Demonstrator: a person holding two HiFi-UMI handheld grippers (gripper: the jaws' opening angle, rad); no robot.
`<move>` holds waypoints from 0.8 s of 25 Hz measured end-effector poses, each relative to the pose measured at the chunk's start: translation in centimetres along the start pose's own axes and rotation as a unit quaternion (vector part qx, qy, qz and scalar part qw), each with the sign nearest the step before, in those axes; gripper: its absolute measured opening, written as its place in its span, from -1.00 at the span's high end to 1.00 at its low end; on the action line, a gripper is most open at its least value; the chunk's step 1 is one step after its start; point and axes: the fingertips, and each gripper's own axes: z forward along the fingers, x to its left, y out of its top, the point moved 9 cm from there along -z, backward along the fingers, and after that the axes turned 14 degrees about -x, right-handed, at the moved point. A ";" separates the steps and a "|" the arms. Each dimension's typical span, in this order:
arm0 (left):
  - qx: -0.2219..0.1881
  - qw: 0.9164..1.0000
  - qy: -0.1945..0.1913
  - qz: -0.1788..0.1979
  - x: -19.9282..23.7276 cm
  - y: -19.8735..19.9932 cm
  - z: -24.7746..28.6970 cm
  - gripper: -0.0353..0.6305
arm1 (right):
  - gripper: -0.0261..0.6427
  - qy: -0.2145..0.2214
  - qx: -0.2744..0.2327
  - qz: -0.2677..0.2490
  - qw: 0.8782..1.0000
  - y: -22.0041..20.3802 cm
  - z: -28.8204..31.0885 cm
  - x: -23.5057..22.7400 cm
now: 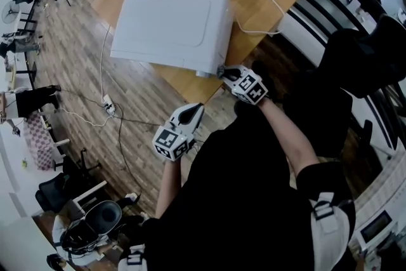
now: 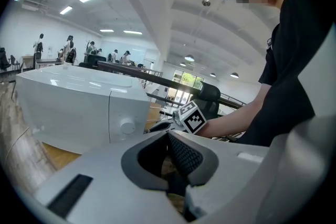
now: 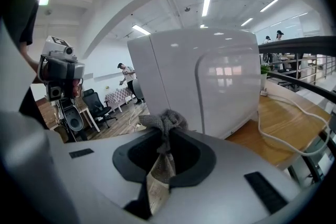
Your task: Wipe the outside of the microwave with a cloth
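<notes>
R gripper (image 3: pixel 166 136) was clamped on cloth (image 3: pixel 161 120), wad sticking fwd, prob. to hit microwave (image 3: pixel 210 76) side first. L gripper (image 2: pixel 169 139) jaws together, empty, idle.

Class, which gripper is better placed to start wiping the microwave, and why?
Right: the right gripper grips the cloth beside the microwave; the left gripper is shut, empty, farther back.

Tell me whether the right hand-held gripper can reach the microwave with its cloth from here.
Probably yes: the right hand-held gripper, shut on the cloth, sits just off the microwave's near corner, with nothing between them.
</notes>
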 end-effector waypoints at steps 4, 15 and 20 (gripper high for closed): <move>0.004 1.000 0.011 0.000 0.3 0.0 0.4 0.88 | 0.79 0.002 0.021 0.025 0.999 -1.8 0.3 -0.1; 0.026 0.999 0.017 0.007 1.5 0.3 2.5 0.88 | 0.79 0.020 0.024 0.035 0.999 -3.0 1.1 -1.3; 0.028 0.999 0.018 0.002 1.9 0.7 3.8 0.88 | 0.79 0.027 0.024 0.034 0.999 -2.2 1.0 -2.2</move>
